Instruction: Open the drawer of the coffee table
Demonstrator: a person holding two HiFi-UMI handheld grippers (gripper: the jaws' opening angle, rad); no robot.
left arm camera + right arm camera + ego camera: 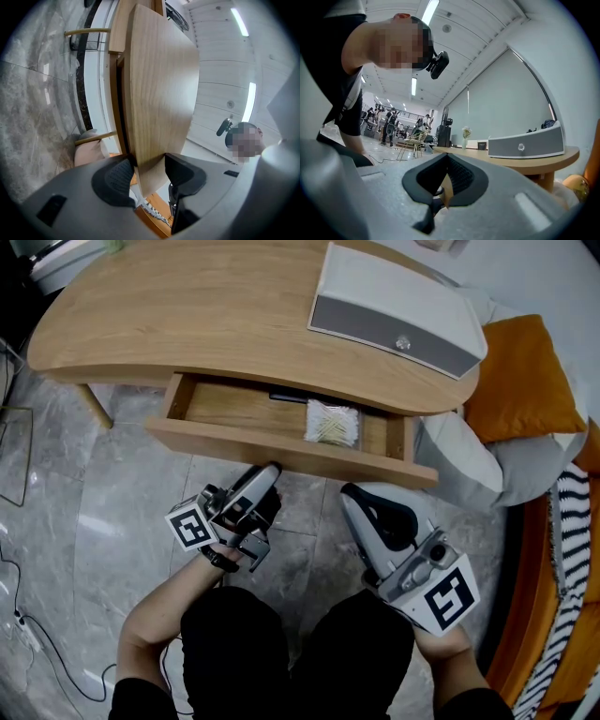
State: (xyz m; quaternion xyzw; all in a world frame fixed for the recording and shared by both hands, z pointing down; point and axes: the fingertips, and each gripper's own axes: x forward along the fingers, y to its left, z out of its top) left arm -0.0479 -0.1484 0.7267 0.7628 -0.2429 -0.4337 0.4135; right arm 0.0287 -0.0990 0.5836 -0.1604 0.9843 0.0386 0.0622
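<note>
While the drawer (234, 409) of the wooden coffee table (187, 306) stands partly pulled out under the tabletop, the person faces it with 2 grippers. To finish the pull well, it seems best to draw straight back along the drawer's own line. The grip should be firm and the wrist steady, so the front neither slips free nor skews the drawer sideways.

The left gripper (272, 471) is clamped on the drawer front (309, 457). In the left gripper view its 2 jaws stand partway apart, with the wooden panel squeezed between them, 1 pad on each face. The right gripper (359, 495) hangs near the drawer's right half, touching nothing, jaws together and empty. Inside the drawer lie a white packet (332, 423) and a dark flat object (286, 397).
</note>
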